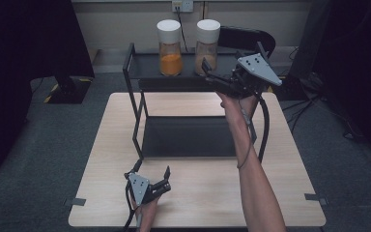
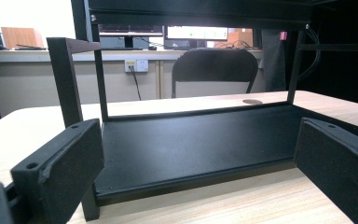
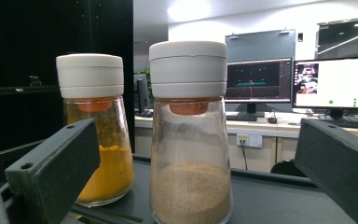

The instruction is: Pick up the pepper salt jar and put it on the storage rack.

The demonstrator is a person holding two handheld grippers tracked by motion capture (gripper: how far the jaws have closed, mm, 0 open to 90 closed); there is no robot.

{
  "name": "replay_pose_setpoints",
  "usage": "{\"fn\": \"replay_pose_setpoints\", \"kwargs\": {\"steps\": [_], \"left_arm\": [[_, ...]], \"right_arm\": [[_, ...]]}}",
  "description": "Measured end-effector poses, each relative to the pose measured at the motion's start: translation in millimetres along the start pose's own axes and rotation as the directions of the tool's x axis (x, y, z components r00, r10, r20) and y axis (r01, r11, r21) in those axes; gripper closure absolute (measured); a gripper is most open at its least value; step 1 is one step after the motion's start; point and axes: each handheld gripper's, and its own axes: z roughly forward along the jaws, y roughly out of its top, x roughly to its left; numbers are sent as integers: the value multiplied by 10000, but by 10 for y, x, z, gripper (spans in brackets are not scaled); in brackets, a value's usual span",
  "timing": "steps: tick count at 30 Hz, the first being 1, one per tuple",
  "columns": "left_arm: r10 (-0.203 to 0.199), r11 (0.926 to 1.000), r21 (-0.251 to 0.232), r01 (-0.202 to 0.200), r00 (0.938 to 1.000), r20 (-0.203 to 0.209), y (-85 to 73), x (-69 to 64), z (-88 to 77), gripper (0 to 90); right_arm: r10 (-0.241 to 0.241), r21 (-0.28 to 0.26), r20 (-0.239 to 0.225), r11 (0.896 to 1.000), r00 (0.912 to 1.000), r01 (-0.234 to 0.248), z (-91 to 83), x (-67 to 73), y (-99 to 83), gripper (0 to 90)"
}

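Two glass jars with white lids stand on the top shelf of a black rack. One jar holds orange powder, the other brown powder. My right gripper is raised to the top shelf, open, its jaws pointing at the brown jar. In the right gripper view the brown jar stands centred just ahead of the wide-apart jaws of my right gripper, untouched, with the orange jar to its left. My left gripper rests open near the table's front, facing the rack's lower shelf, nothing between its jaws.
The rack stands at the back of a light wooden table. A black chair is behind the rack, with a wall socket above it. Dark stands flank the table on grey floor. Monitors glow far behind the jars.
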Motion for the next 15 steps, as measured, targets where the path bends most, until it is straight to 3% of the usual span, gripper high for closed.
{"fn": "replay_pose_setpoints", "kwargs": {"steps": [15], "left_arm": [[-3, 10000, -6, 3, 10000, -3, -1, 0, 0, 7]], "right_arm": [[-428, -53, -138, 9991, 9990, 427, -268, 49, -119, 0]]}}
